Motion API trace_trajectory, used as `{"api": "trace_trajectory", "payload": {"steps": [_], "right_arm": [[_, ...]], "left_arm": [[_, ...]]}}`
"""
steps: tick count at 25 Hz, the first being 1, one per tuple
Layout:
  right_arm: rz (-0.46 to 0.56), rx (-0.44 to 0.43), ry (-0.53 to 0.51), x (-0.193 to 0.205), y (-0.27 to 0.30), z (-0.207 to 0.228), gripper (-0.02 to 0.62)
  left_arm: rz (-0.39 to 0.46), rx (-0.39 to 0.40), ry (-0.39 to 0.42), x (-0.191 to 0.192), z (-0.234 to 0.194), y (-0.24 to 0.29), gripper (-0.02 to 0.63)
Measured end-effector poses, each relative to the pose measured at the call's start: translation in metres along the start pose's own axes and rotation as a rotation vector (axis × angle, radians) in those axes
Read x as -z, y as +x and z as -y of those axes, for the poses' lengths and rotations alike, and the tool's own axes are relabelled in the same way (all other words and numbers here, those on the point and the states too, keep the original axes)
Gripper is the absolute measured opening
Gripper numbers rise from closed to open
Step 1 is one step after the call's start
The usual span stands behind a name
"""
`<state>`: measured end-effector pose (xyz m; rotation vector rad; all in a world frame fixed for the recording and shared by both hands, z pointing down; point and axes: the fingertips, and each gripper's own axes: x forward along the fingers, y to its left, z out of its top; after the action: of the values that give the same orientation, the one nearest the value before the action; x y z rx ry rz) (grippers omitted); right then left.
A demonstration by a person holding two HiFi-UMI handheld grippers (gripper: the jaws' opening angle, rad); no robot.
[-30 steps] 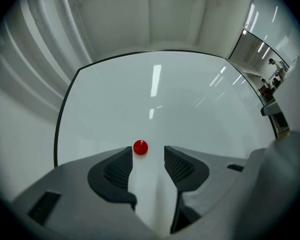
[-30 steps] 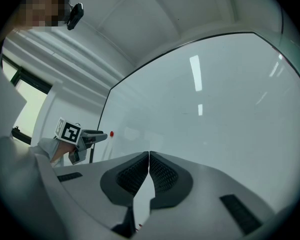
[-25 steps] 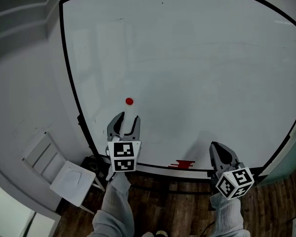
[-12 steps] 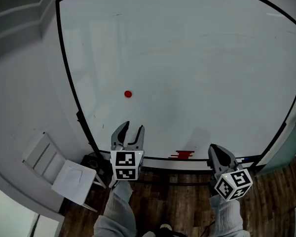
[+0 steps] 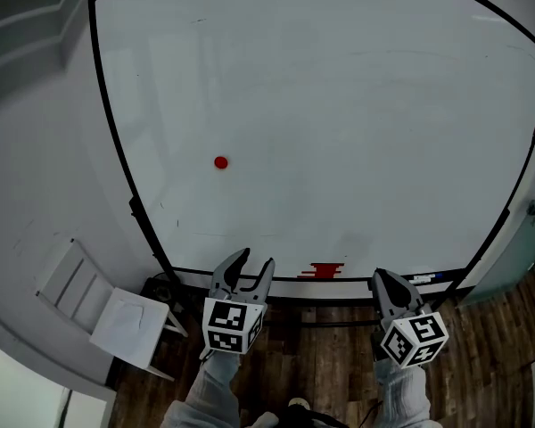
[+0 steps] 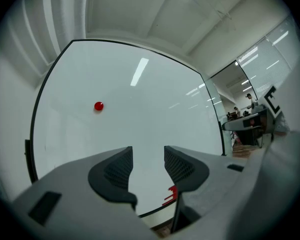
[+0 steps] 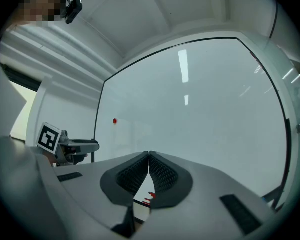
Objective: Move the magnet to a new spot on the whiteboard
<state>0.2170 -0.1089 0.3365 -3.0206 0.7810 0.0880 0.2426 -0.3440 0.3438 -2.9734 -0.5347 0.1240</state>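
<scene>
A small round red magnet (image 5: 220,162) sticks to the left part of the large whiteboard (image 5: 357,114). It also shows in the left gripper view, magnet (image 6: 98,106), and as a tiny dot in the right gripper view, magnet (image 7: 114,121). My left gripper (image 5: 253,266) is open and empty, well below the magnet near the board's bottom edge. In its own view the left gripper (image 6: 148,156) frames bare board. My right gripper (image 5: 392,283) is shut with nothing in it, low at the board's bottom right; the right gripper (image 7: 149,157) shows its pads touching.
A red eraser-like block (image 5: 326,270) lies on the board's bottom ledge between the grippers, with a marker (image 5: 425,277) further right. A white folding chair (image 5: 107,306) stands on the wood floor at lower left. A desk area with people (image 6: 247,119) lies far right.
Both grippers have drawn back and down from the board. The left gripper, close under the magnet a second ago, is now far below it. The magnet stays in place.
</scene>
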Motion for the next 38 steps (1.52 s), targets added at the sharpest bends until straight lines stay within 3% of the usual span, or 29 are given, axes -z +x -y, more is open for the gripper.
{"api": "trace_trajectory", "payload": {"steps": [5,16,27,38], "right_arm": [[-0.038,0.041,-0.024,0.013,-0.013,0.001,0.028],[-0.087,0.080,0.038,0.043,-0.038,0.007,0.028],[-0.101,0.040,0.060,0.057,-0.045,-0.002,0.028],[-0.142,0.031,0.076,0.073,-0.046,0.005,0.028]], "left_arm": [[-0.008,0.095,-0.072,0.013,0.031,-0.013,0.193],[-0.040,0.206,-0.179,0.042,0.078,-0.023,0.168],[-0.083,0.162,-0.185,0.052,0.090,-0.021,0.013],[-0.128,0.209,-0.156,0.068,0.105,-0.023,0.009]]}}
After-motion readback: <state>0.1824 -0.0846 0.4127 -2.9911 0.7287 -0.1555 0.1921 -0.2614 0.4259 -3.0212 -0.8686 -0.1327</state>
